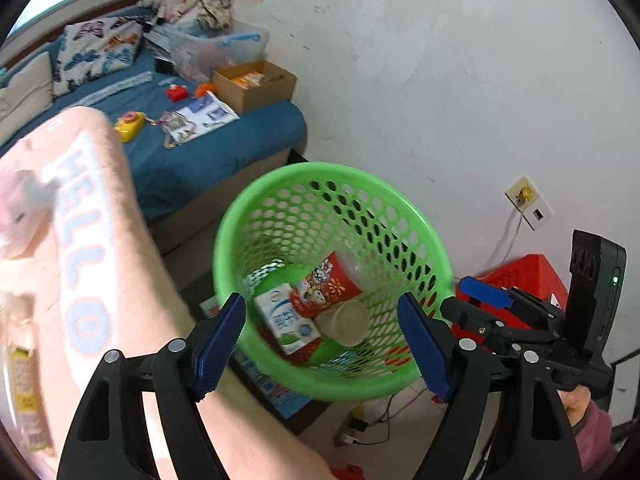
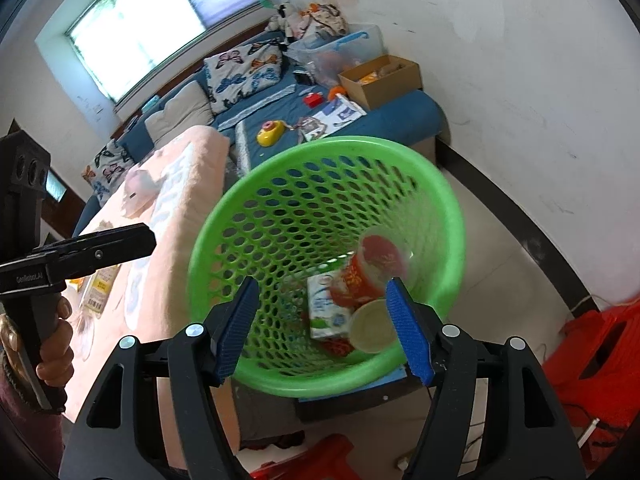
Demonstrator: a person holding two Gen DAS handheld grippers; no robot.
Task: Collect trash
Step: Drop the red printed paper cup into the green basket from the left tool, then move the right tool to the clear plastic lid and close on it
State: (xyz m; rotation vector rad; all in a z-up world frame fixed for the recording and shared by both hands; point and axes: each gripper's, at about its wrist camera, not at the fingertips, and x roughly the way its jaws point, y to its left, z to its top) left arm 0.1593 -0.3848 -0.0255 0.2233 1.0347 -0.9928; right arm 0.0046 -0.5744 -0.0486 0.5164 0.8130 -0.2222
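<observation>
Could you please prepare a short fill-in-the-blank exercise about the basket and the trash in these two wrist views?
1. The perforated basket holding the trash is ____ in colour.
2. Beside the red cup in the basket lies a white milk ____.
3. Both the left gripper and the right gripper have their jaws ____.

Missing words: green; carton; open

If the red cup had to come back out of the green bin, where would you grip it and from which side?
Grip the red cup across its side wall, coming straight down through the green bin's open top. It lies tipped on the milk carton, so its wall faces up, and the mesh blocks any side approach.
</observation>
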